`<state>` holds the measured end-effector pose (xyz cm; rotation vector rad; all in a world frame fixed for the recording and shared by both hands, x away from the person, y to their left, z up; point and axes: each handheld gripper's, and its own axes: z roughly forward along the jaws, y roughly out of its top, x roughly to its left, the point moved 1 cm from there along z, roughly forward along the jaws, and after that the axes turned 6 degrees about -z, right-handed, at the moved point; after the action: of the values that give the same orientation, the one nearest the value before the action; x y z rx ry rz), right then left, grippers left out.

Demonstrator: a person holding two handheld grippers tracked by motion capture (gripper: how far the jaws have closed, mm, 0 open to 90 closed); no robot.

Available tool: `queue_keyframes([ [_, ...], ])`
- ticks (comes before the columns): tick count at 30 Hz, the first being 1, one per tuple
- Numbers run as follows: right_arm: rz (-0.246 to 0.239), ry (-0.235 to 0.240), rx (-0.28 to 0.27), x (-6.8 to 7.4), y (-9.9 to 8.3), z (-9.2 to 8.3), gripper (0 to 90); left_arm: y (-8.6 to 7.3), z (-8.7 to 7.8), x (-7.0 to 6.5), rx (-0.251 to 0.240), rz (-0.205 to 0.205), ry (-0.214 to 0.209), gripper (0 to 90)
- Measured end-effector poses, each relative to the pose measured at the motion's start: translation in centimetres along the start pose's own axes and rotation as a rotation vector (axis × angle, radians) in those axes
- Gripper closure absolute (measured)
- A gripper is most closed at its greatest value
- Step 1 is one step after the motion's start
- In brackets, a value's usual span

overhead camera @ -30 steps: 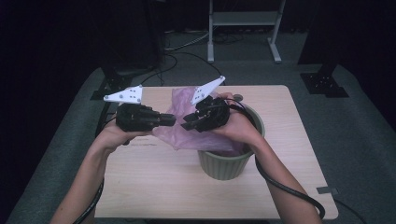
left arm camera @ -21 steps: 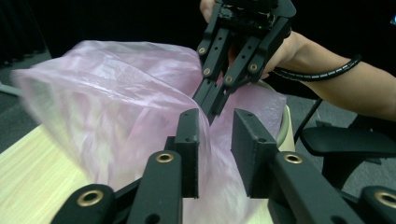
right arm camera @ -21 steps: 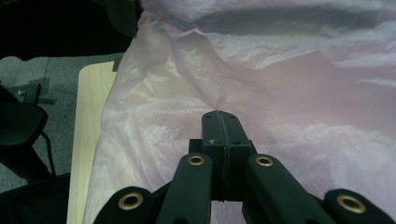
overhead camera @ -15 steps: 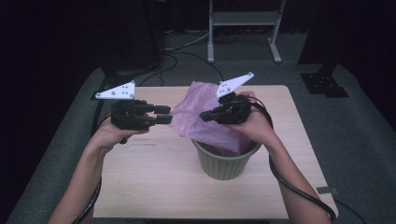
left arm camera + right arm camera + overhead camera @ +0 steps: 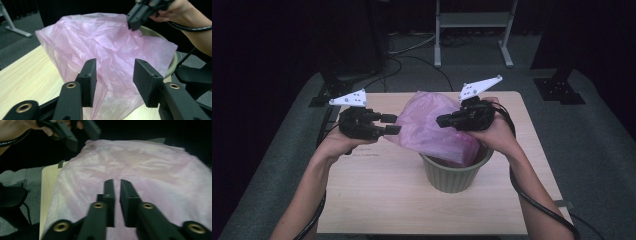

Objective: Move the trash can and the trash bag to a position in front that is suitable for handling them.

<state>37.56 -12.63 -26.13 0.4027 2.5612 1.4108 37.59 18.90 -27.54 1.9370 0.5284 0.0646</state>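
A pink plastic bag (image 5: 424,131) billows up and leftward out of a green ribbed pot (image 5: 453,176) on the wooden table (image 5: 377,200). My right gripper (image 5: 440,120) hangs above the pot, jaws almost together on the bag's upper edge (image 5: 117,18); they have just been opening a little, with the film still caught at the tips (image 5: 116,182). My left gripper (image 5: 393,124) sits left of the bag, and its jaws have just been opening. In the left gripper view the left gripper (image 5: 115,72) stands apart with the bag (image 5: 107,42) between and beyond the pads, not pressed.
The pot stands right of the table's centre, near the front. Cables trail from both grippers over the table edges. A dark stand base (image 5: 327,95) sits off the far left corner, and another (image 5: 559,90) off the far right. A white shelf frame (image 5: 472,30) stands behind.
The right gripper has moved right and slightly up, drawing the bag up out of the pot. The left gripper's jaws have come apart and let go of the bag.
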Motion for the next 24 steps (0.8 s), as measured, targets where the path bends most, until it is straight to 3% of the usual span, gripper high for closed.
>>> queue_keyframes([
  [7, -0.02, 0.003, 0.034, 0.2, 0.1, 1.2, 76.5, -1.4, -0.6, 1.9, 0.004, -0.078, 0.035, 36.8],
  [9, -0.018, 0.001, 0.037, 0.2, 0.1, 1.3, 75.9, -1.6, -0.6, 2.1, 0.012, -0.086, 0.032, 39.2],
  [12, -0.02, 0.006, 0.035, 0.2, 0.2, 1.5, 74.2, -1.9, -0.6, 2.1, 0.031, -0.091, 0.02, 54.8],
  [15, -0.036, 0.008, 0.033, 0.4, 0.5, 1.8, 67.1, -1.7, -0.5, 1.8, 0.017, -0.064, 0.0, 79.9],
  [17, -0.055, 0.023, 0.027, 0.9, 0.7, 2.2, 61.6, -1.3, -0.5, 1.3, -0.002, -0.036, -0.018, 86.4],
  [21, -0.091, 0.034, -0.01, 1.6, 1.3, 2.8, 47.6, 0.3, 0.0, -0.4, -0.002, 0.03, -0.042, 88.5],
  [24, -0.107, 0.034, -0.025, 2.0, 1.8, 3.1, 42.5, 1.6, 0.6, -1.6, -0.001, 0.073, -0.07, 88.5],
])
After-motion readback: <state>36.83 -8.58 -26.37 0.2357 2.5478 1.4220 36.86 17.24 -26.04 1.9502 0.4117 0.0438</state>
